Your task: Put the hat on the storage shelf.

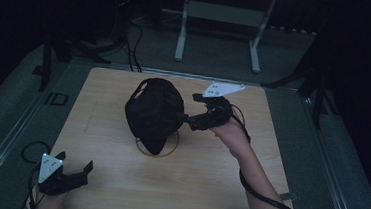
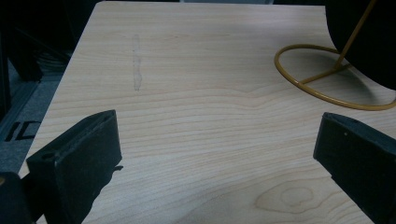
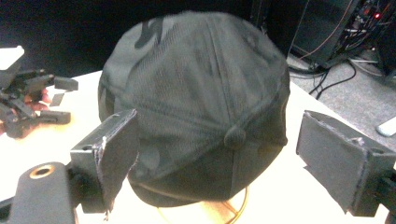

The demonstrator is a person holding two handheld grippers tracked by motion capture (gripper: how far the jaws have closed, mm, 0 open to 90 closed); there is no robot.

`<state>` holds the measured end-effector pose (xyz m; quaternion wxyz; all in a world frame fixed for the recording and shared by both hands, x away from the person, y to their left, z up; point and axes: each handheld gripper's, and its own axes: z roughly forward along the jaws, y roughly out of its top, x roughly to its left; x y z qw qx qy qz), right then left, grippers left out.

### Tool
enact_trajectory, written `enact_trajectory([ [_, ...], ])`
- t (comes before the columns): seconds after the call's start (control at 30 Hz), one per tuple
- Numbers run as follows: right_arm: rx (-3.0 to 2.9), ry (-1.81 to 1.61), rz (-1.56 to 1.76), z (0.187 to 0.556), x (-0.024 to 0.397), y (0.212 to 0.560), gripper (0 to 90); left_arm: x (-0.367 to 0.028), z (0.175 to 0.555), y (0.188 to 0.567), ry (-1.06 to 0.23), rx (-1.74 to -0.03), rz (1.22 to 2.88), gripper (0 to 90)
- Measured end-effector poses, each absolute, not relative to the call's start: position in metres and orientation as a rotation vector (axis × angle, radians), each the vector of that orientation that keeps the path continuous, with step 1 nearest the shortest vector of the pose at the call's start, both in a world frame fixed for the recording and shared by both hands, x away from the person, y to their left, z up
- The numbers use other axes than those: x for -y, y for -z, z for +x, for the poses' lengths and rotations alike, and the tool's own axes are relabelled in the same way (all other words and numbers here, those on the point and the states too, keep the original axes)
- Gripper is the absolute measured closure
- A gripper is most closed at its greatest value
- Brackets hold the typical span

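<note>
I've got the right tool (image 3: 217,158) spread wide, lined up on the black cap (image 3: 196,102) sitting on its yellow wire stand (image 2: 327,79) mid-worktop (image 1: 117,179). Left tool (image 1: 75,168) waits wide apart near the front-left corner. Next, I reckon: ease in, pinch the crown.

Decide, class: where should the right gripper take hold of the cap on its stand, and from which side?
Probably at the crown near the top button, coming level from the right gripper's own side. The cap sits high on the wire stand, its button faces the open jaws, and the soft fabric should pinch.
</note>
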<state>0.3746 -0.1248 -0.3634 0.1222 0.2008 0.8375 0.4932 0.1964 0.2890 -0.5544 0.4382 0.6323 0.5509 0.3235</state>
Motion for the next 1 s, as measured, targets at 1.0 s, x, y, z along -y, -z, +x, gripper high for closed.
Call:
enact_trajectory([
  [1.0,-2.456,-1.395,0.643,0.352,0.159,0.435,13.2,-0.289,0.196,0.555,-0.804,-1.371,1.573,1.2],
])
